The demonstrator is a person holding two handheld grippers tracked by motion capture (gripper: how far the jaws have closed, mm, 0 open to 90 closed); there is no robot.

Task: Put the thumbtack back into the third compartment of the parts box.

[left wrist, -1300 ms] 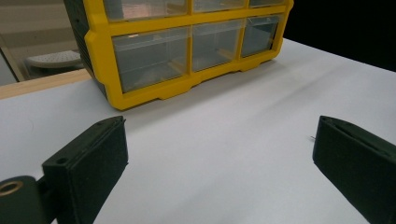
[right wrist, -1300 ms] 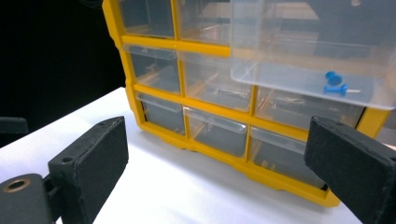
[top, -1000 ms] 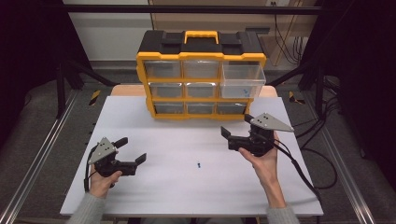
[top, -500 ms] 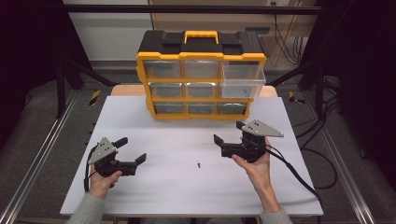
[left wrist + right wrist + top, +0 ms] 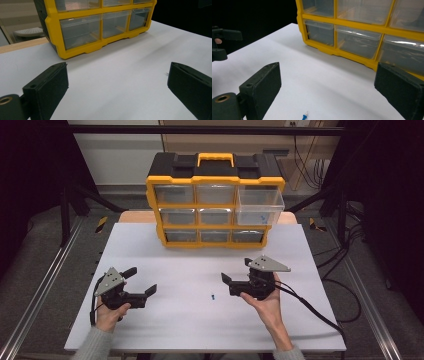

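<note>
Two black tools sit low over a smooth, matte white counter [image 5: 320, 320], each held in a hand. The right tool [image 5: 235, 277] has its blocky, flat-faced jaws spread wide with nothing between them; it points left toward a tiny blue pin [image 5: 213, 296] lying on bare counter just left of and slightly nearer than its jaws. In the right gripper view the pin [image 5: 304, 116] shows a blue head and a thin metal tip, its long axis running roughly near to far with the tip toward the far side. The left tool [image 5: 141, 281], well apart at the near left, is also wide open and empty, pointing right. At the far side stands a hard plastic organizer [image 5: 215, 200], yellow frame with black top and clear glossy drawers; its top right drawer [image 5: 260, 206] is pulled out.
</note>
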